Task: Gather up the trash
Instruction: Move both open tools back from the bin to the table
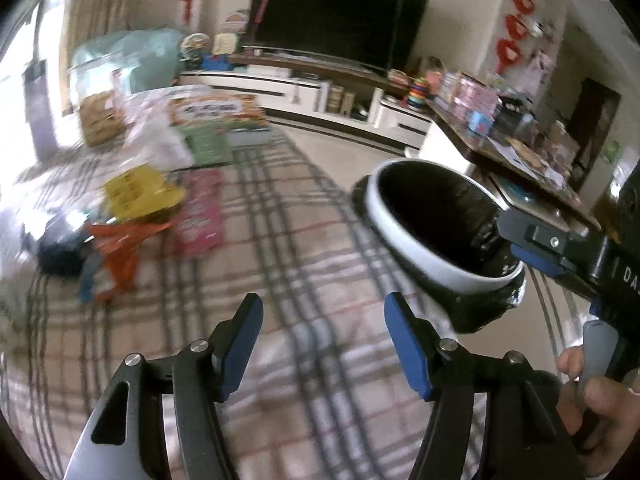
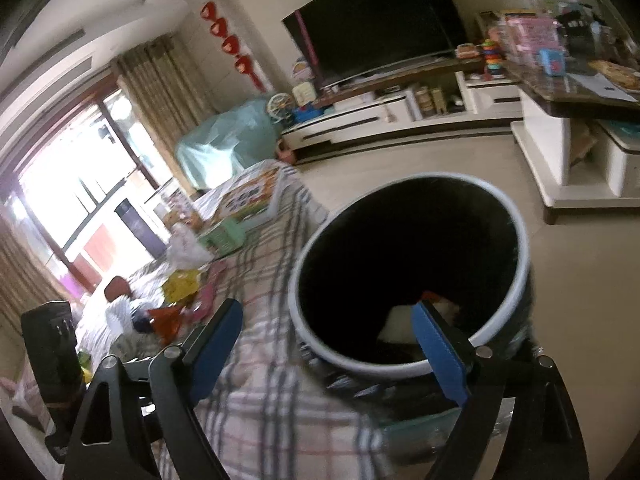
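A bin (image 1: 404,248) with a white rim and black liner stands at the right edge of a plaid-covered surface (image 1: 280,280). Yellow (image 1: 140,192), orange (image 1: 120,248) and pink (image 1: 202,216) wrappers lie on the plaid at the left. My left gripper (image 1: 324,320) is open above the plaid with nothing between its pads. My right gripper (image 2: 326,320) is open wide at the bin (image 2: 294,292), its right finger over the mouth. White and orange scraps (image 2: 400,320) lie inside. In the left wrist view a right gripper finger (image 1: 532,236) sits at the bin's rim.
Game boxes (image 1: 216,112) and a white bag (image 1: 160,136) lie at the far end of the plaid. A cluttered coffee table (image 1: 500,148) stands right of the bin, with a TV (image 1: 336,16) and low cabinet behind. A hand (image 1: 592,400) holds the right gripper.
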